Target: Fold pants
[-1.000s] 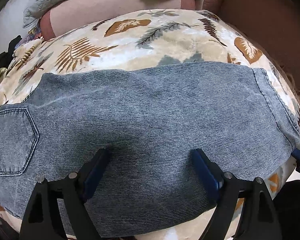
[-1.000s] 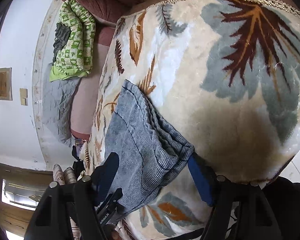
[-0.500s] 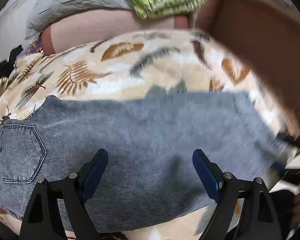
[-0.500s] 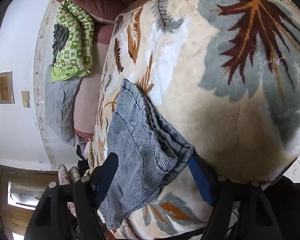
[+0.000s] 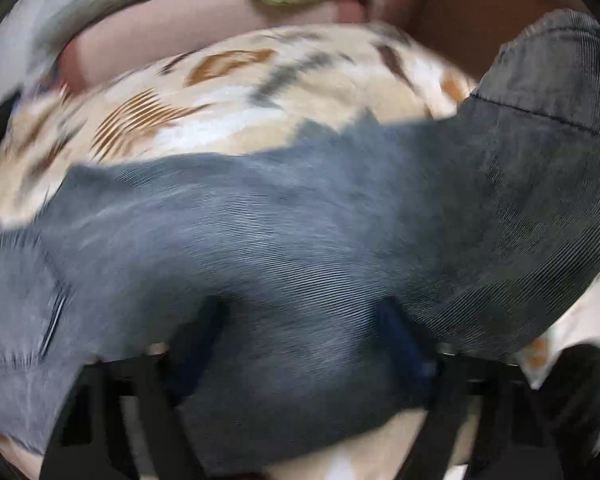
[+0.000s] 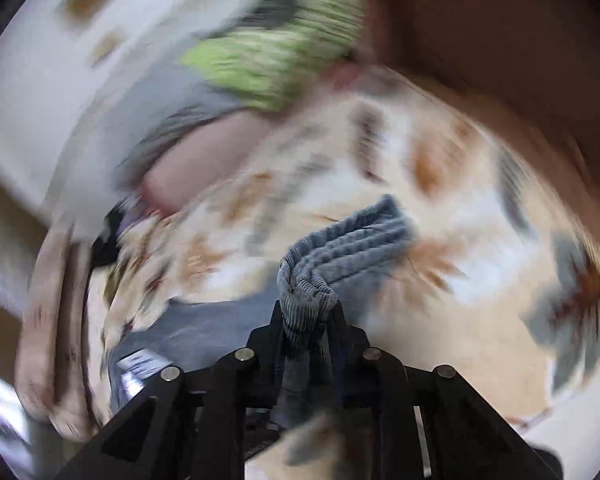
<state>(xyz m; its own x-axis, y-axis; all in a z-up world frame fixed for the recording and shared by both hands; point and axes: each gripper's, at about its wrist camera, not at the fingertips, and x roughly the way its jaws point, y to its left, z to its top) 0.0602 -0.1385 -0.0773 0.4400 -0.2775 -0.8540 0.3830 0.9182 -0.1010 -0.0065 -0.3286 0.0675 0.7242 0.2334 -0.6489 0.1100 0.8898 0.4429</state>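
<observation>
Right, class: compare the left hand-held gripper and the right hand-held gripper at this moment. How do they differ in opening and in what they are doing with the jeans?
1. The right hand-held gripper has just closed and pinches the bunched hem of the jeans; the left hand-held gripper stands wide, nothing pinched.
2. The right lifts its end off the leaf-print blanket; the left hangs over denim that lies flat.
Shared: black frames, blue pads.
</observation>
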